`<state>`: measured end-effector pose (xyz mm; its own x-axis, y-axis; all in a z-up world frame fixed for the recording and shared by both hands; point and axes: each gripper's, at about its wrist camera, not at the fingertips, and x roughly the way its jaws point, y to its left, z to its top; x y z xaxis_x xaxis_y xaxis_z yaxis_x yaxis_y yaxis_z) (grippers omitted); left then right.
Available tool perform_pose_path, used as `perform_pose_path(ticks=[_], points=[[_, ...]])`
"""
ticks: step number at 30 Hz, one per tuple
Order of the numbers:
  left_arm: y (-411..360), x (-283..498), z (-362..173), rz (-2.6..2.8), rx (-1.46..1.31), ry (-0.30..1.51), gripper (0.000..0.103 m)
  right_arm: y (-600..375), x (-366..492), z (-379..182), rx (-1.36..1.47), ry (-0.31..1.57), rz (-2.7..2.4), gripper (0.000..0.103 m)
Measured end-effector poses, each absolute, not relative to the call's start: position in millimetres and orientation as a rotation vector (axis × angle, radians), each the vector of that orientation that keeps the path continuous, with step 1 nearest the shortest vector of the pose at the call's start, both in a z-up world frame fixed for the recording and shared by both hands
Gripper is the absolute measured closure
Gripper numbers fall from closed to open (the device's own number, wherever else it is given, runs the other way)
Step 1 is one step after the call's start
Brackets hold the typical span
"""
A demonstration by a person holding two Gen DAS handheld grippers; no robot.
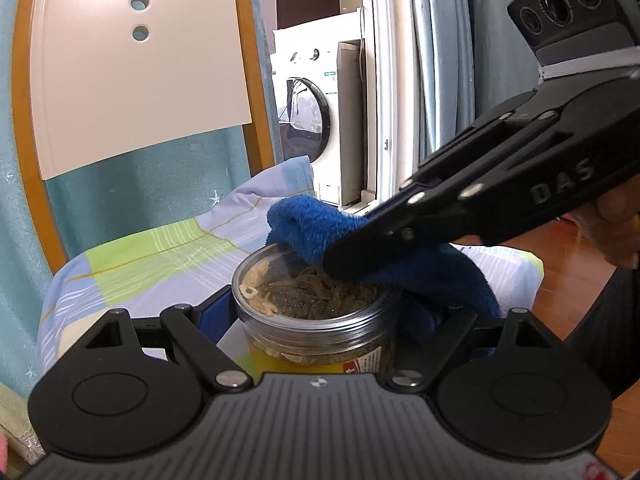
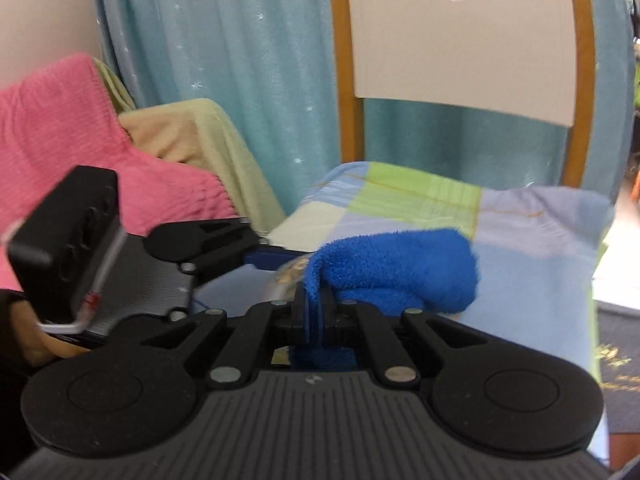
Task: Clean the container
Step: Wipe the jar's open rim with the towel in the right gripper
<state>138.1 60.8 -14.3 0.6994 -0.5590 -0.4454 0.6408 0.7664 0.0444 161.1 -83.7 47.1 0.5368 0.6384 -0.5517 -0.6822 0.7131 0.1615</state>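
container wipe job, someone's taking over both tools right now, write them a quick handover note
Left tool: shut on the clear container, holding it upright above the checked cushion.
Right tool: shut on the blue cloth, which is pressed on the container's top rim at the far right side.
Container: has a transparent lid on, dried contents inside, yellow label on the side.
Done: both grips secure, cloth in contact with the top.
Left: wipe the rest of the top and the sides, then set the container down.

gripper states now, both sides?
Left gripper: closed around the clear jar.
Right gripper: closed on the blue cloth.
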Motion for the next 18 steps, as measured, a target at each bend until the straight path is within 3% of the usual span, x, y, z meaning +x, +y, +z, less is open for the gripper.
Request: perform_pose_path(ticks=[18], points=[[58.8, 139.7, -15.6, -0.674, 0.215, 0.422, 0.017, -80.1, 187.7, 40.7, -0.055, 0.585, 0.678, 0.101]])
